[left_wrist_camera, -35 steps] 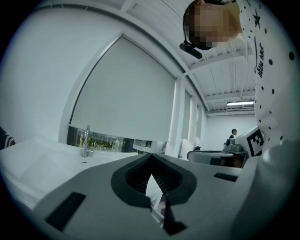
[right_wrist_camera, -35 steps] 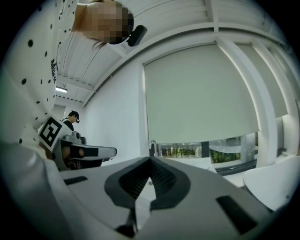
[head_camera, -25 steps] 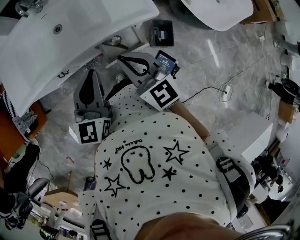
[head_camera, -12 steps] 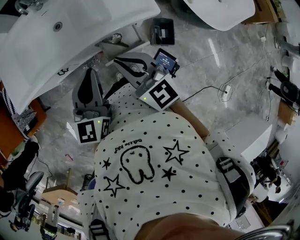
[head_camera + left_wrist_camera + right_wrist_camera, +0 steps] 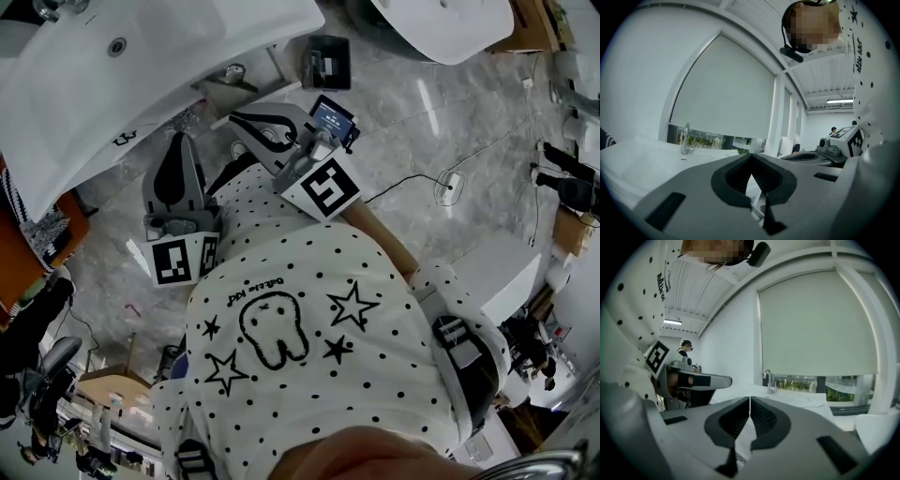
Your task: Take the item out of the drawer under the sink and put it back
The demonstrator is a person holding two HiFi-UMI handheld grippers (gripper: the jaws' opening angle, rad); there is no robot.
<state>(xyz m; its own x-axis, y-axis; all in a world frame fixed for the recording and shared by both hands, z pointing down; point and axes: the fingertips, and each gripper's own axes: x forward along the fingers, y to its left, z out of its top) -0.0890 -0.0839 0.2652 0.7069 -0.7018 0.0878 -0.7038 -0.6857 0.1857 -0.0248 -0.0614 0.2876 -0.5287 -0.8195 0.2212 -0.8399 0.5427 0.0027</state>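
Fig.: head view, near to far. Nearest is the person's polka-dot shirt (image 5: 300, 319), filling the lower frame. Just ahead of the chest are the left gripper (image 5: 180, 141) & right gripper (image 5: 240, 120), marker cubes toward the body, jaws aimed fwd at the white sink (image 5: 187, 56). Left gripper: jaws pressed together tip to tip, nothing betw. them. Right gripper: likewise closed, empty. Both gripper views tilt up, showing the faucet (image 5: 686, 139) & a roller blind (image 5: 726, 89) behind it, not the space below the basin. Judgement: tools are carried tucked in & pinched closed because no grasp is under way; neither is at drawer height. Beyond the sink edge are a chrome drain fitting (image 5: 232, 73), then marble floor (image 5: 441, 122) w/ a black box (image 5: 324, 62) & a looped cable (image 5: 450, 185). Task's item: not in view, presumably inside the drawer under the sink; no drawer front can be made out either. Its heading & long axis can't be told.
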